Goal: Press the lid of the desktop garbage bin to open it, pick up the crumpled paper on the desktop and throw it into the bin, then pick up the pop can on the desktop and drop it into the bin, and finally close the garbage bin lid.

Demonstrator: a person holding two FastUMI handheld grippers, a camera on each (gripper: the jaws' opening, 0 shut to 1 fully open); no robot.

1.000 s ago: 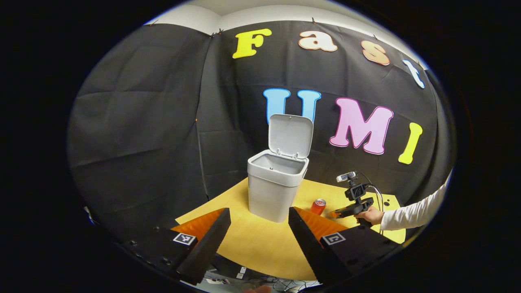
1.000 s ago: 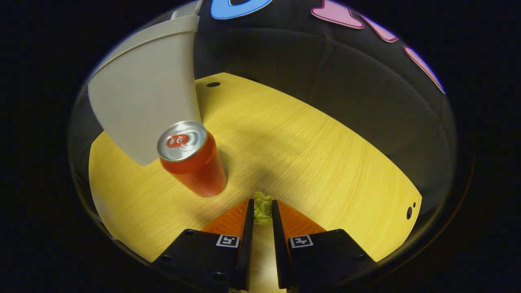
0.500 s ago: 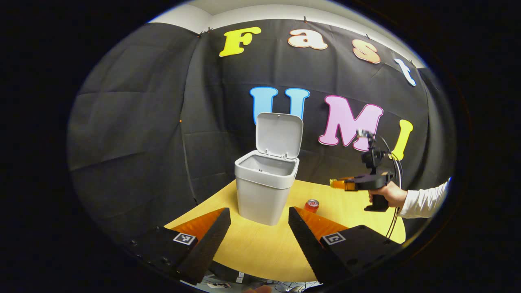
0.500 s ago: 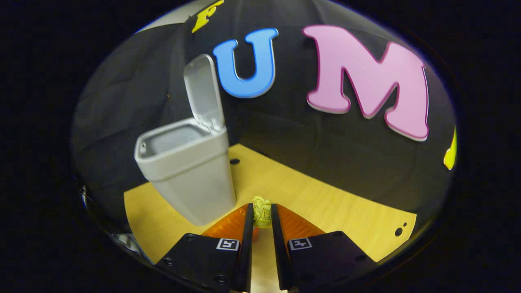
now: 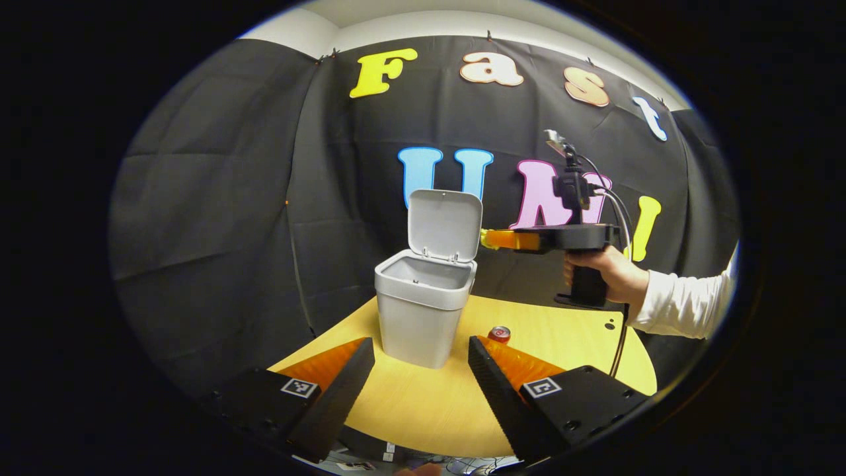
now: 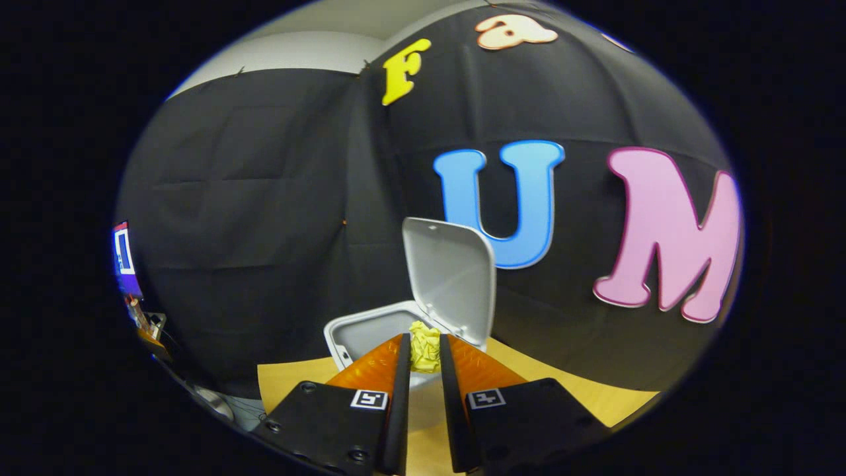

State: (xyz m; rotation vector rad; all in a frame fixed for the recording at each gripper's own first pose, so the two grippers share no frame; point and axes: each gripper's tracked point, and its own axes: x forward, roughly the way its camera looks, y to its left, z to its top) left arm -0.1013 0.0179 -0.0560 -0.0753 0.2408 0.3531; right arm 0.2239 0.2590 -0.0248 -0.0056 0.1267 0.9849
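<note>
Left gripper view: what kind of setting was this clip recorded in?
Most likely a staged recording booth, not a home: black cloth wall hangs behind a small yellow wooden table, on which stand a grey desktop bin with its lid up and a pop can.

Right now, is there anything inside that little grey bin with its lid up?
The bin looks empty near its rim; the bottom is hidden by its walls. The crumpled paper is not in yet, pinched in the right tool at the opening.
</note>
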